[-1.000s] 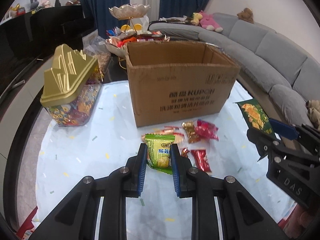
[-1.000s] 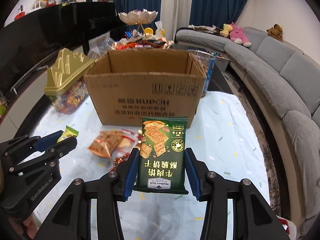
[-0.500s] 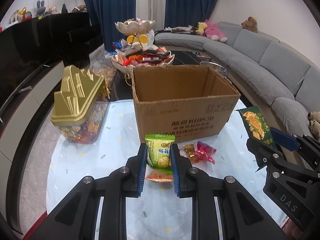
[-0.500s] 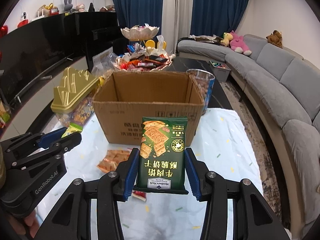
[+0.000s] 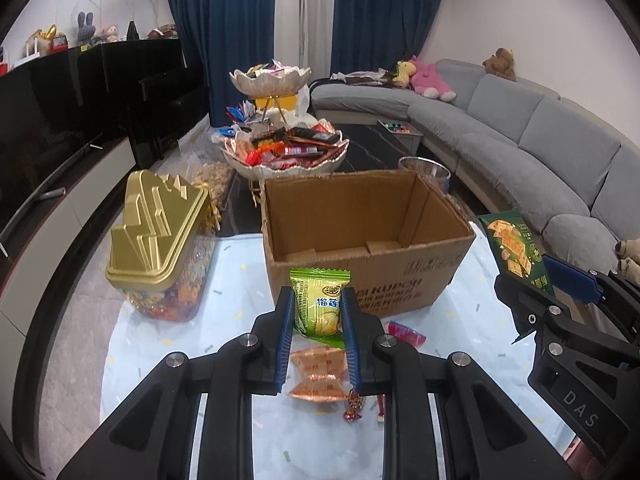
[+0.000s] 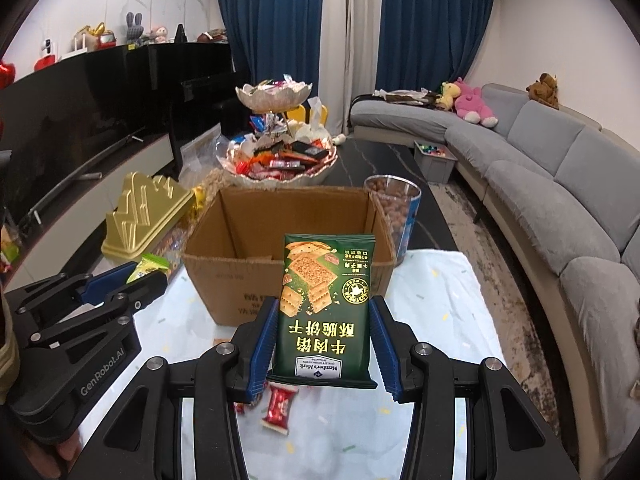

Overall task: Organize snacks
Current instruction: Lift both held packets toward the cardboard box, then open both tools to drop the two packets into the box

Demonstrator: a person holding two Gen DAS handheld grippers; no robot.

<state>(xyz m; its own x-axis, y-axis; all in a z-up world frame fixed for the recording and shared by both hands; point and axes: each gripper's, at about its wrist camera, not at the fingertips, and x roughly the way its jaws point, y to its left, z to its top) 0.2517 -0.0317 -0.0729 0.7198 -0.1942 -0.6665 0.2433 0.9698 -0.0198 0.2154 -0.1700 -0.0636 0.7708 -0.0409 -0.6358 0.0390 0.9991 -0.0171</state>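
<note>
An open cardboard box stands on the tabltop's pale cloth, beside a gold-lidded jar. The right hand-held gripper clamps a green cracker pack before the box; the left hand-held gripper pinches a small yellow-green snack above loose candies.
</note>
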